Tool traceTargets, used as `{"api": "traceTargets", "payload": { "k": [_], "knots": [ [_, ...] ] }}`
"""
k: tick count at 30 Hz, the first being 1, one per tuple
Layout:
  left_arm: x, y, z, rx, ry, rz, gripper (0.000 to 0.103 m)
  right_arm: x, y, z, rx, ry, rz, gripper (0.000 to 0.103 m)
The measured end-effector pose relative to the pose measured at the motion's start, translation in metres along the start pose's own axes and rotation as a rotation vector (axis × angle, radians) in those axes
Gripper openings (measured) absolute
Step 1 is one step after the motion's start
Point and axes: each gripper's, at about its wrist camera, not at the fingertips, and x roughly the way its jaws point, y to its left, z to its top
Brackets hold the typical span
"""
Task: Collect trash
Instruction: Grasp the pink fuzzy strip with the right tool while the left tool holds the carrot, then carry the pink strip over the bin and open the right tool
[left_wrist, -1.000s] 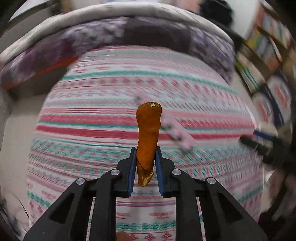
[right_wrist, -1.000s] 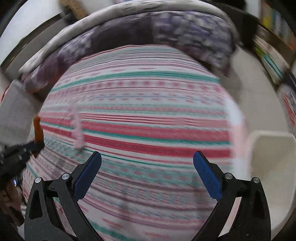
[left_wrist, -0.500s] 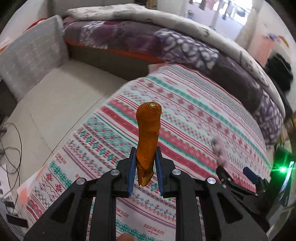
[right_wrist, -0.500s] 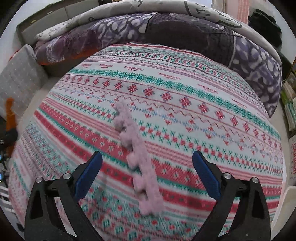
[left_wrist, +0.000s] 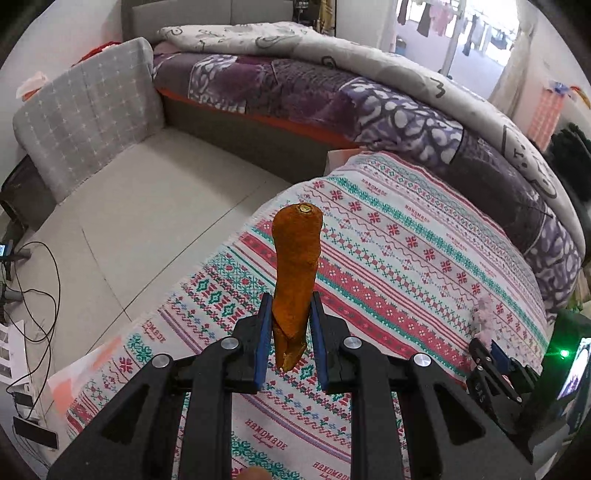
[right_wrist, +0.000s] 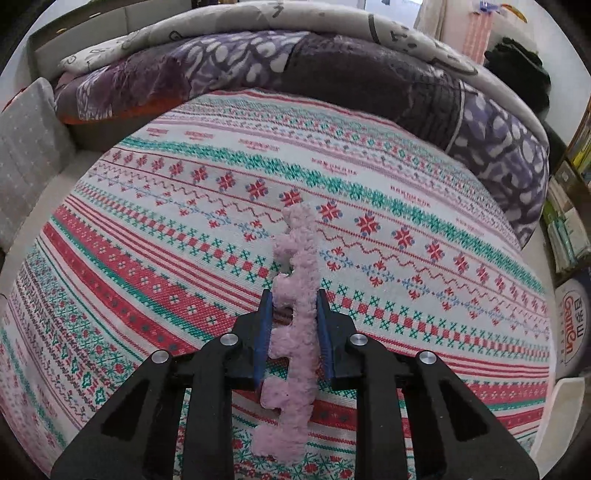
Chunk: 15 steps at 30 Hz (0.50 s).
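Note:
An orange carrot piece (left_wrist: 295, 273) stands upright between the blue pads of my left gripper (left_wrist: 290, 326), which is shut on it above the patterned cloth (left_wrist: 388, 266). A long fluffy pink strip (right_wrist: 295, 306) lies on the same cloth (right_wrist: 184, 236). My right gripper (right_wrist: 293, 325) straddles its middle; the jaws are closing and the pads press on both sides of the strip. The left wrist view shows the strip's far end (left_wrist: 484, 314) and the right gripper (left_wrist: 487, 354) at the lower right.
A bed with a purple quilt (right_wrist: 332, 70) borders the cloth at the back. A grey cushion (left_wrist: 88, 110) and bare tiled floor (left_wrist: 129, 221) lie to the left, with cables (left_wrist: 33, 295) at the far left. Shelves with books (right_wrist: 569, 206) stand at the right.
The right gripper's jaws went from wide open to closed around the pink strip, after sliding over it. The left gripper swung left with the carrot and then held still.

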Motion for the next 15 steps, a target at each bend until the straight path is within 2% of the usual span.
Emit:
{"api": "traceTargets", "payload": {
  "k": [15],
  "knots": [
    [-0.039,-0.005,-0.003,-0.009,-0.072,-0.011,0.020,-0.079,-0.014,0.008,0.045,-0.150,0.064,0.022]
  ]
}}
